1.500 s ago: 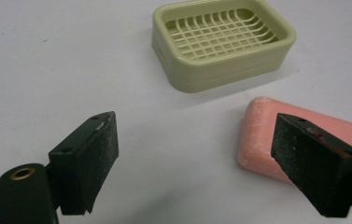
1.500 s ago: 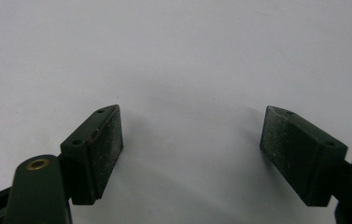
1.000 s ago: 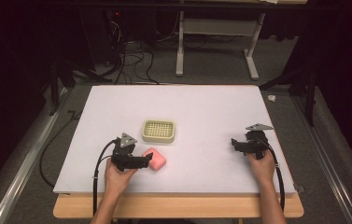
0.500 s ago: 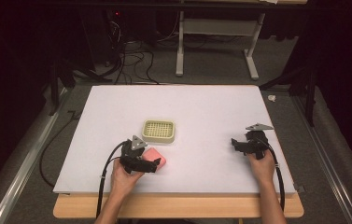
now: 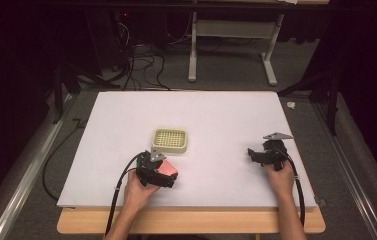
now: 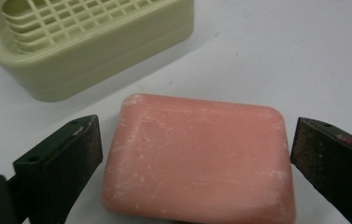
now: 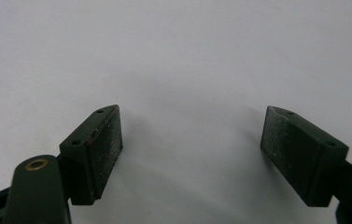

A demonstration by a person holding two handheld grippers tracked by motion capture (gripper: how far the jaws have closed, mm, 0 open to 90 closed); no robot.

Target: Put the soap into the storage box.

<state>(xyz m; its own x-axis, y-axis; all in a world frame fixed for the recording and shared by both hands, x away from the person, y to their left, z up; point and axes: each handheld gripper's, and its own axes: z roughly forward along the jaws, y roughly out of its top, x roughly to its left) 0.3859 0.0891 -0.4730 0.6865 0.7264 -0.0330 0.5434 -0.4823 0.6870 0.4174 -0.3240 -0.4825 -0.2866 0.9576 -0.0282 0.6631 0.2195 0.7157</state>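
Left hand-held gripper (image 6: 194, 154) advanced, straddling soap (image 6: 199, 156) (untouched).

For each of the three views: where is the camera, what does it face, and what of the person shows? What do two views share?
High view: above the person's side, facing the white table; both forearms show.
Left gripper view: on the left gripper, facing the pink soap between open jaws.
Right gripper view: on the right gripper, facing bare table.
Shared: soap and soap dish, high and left views.

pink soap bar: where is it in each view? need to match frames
High view: pink rectangular soap bar lower centre-left, under the left gripper.
Left gripper view: centre, between the open jaws.
Right gripper view: not in it.
Shared landmark: pale green plastic grid soap dish.
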